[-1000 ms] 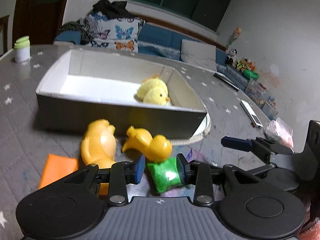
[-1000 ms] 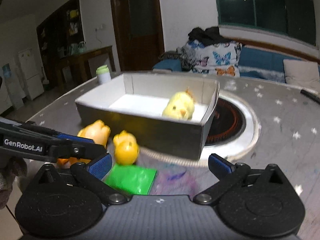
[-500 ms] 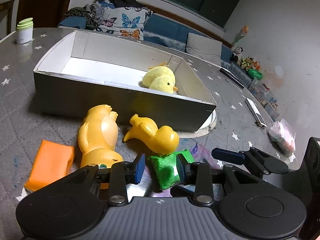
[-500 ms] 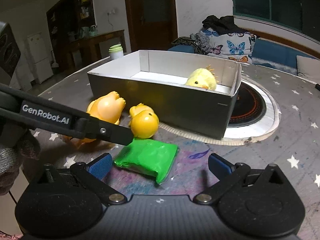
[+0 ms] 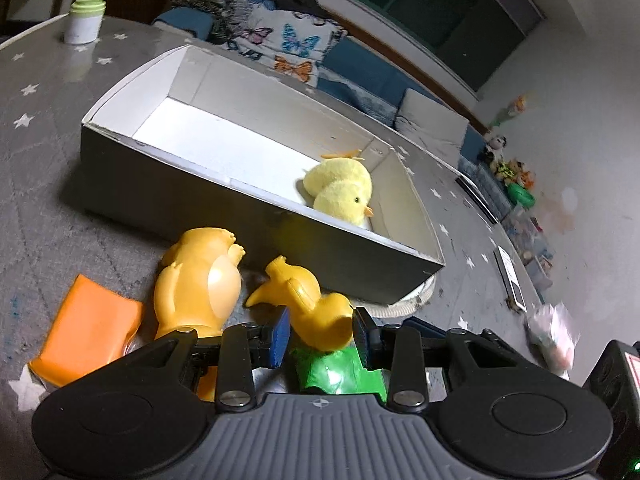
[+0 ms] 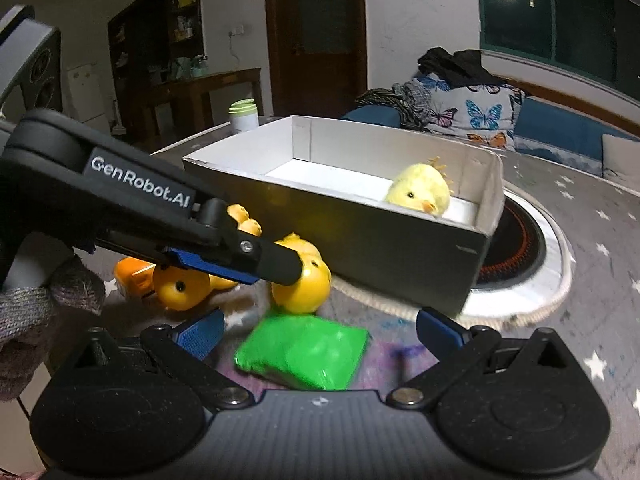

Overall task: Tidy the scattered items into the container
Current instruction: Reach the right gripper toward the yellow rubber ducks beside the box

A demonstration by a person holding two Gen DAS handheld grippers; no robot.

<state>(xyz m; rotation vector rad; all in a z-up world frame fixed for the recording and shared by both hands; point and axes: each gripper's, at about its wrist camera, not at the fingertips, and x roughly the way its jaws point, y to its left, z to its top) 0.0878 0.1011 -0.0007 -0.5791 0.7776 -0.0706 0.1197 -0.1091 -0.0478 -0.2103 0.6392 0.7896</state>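
Observation:
A grey box (image 5: 208,216) with a white inside holds a yellow plush chick (image 5: 340,192); both show in the right wrist view, box (image 6: 400,248), chick (image 6: 420,194). In front lie a yellow rubber duck (image 5: 316,312), a larger orange toy (image 5: 200,280), an orange packet (image 5: 84,328) and a green packet (image 5: 340,372). My left gripper (image 5: 320,336) is open, its pads on either side of the duck's head, above the green packet (image 6: 304,352), which lies flat on the table. My right gripper (image 6: 316,330) is wide open and empty, just behind the green packet.
A white jar with a green lid (image 5: 86,20) stands at the table's far left edge. A round hotplate ring (image 6: 520,264) lies under the box's right end. A remote (image 5: 508,280) and a plastic bag (image 5: 552,340) lie to the right.
My left gripper let go of the green packet, opened, and rose forward around the duck's head. The packet now lies flat on the table. The right gripper stayed wide open.

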